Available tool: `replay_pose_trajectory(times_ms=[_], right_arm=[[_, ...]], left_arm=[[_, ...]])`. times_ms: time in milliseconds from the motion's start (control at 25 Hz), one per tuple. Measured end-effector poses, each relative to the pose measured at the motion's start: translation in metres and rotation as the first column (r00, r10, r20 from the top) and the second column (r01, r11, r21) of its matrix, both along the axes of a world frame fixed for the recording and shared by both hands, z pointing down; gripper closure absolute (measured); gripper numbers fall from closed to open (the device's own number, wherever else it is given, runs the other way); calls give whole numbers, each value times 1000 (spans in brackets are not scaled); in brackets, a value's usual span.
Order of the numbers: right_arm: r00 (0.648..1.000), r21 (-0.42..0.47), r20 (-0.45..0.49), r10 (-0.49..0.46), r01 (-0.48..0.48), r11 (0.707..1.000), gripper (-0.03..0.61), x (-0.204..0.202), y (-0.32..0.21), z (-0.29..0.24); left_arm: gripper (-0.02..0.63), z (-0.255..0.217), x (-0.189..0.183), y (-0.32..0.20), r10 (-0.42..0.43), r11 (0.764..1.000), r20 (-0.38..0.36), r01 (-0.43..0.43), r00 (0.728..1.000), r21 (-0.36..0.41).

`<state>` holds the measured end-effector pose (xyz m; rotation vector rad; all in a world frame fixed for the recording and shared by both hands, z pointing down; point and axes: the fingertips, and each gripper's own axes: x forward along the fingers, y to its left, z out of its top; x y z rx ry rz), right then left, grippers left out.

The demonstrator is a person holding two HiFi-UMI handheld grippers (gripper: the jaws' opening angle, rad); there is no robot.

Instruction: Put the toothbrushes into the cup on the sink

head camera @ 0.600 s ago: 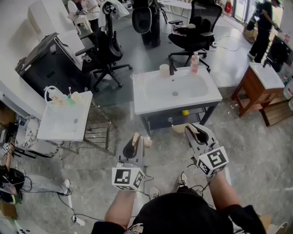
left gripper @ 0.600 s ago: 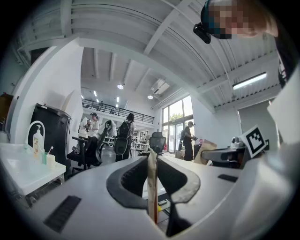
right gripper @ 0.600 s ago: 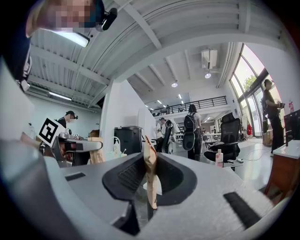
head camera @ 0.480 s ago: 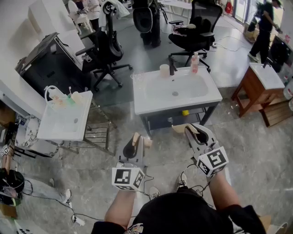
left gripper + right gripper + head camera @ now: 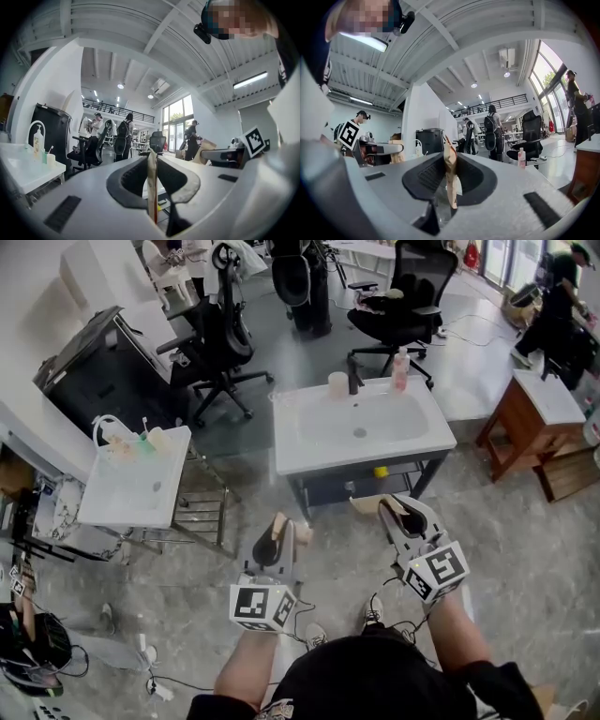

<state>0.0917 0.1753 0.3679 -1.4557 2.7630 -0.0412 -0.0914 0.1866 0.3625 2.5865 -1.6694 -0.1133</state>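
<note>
Left hand-held gripper (image 5: 278, 523) and right hand-held gripper (image 5: 382, 506) both pinched closed, nothing in them. Cup (image 5: 337, 383) on the sink (image 5: 300, 457). Toothbrushes should be light, stiff, slick: I'd pinch mid-handle.

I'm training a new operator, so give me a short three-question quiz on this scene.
1. True or false: the cup stands on the middle sink, beside the faucet.
2. The pink bottle stands: A) on the floor; B) on the middle sink; C) on a chair.
3. Fill in: the left hand-held gripper and right hand-held gripper, both shut, hold ____.
Key: 1 true; 2 B; 3 nothing.
</note>
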Motion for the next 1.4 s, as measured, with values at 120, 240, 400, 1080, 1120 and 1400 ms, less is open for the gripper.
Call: replay_pose_trajectory(times_ms=[120,240,400,1080,1120,1400], right_arm=[[1000,-2,2,-3,3,1000,503,6,-2,2],[1000,-4,7,-6,6,1000,503,14,-7,4],[1000,-4,12,-15,15,1000,503,26,-15,4],[995,10,35,-92,92,996,503,96,-72,2],[995,11,38,-96,95,995,503,97,-75,2],[994,-4,54,-95,95,995,503,99,-101,9]], left_arm=[[554,5,6,-2,3,1000,-2,-3,1000,8],[554,3,14,-4,-4,1000,4,4,1000,-1],[554,7,25,-11,-7,1000,8,7,1000,4],[554,-6,96,-53,-93,995,34,93,995,23],[554,-5,97,-56,-92,995,38,91,995,28],[554,-3,98,-86,-95,995,47,94,994,23]])
